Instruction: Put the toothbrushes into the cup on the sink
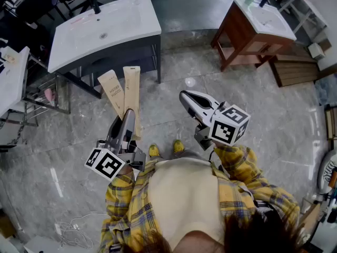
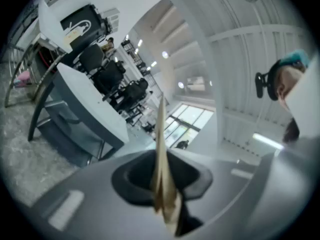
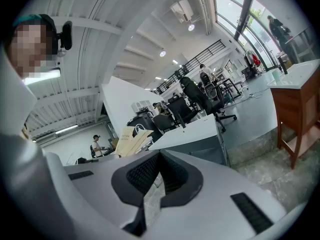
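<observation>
Two flat tan toothbrush packs stick out forward from my left gripper, which is shut on their lower ends. In the left gripper view the packs show edge-on, pinched between the jaws of the left gripper. My right gripper is held level beside them, shut with nothing in it. In the right gripper view the jaws of the right gripper meet, and the packs show at the left. A white sink stands ahead. A pale green cup stands on the sink with the wooden cabinet.
I stand on a grey marble floor. Metal racks and a white table are at the left. A wooden pallet lies at the right. Office chairs stand behind the white sink.
</observation>
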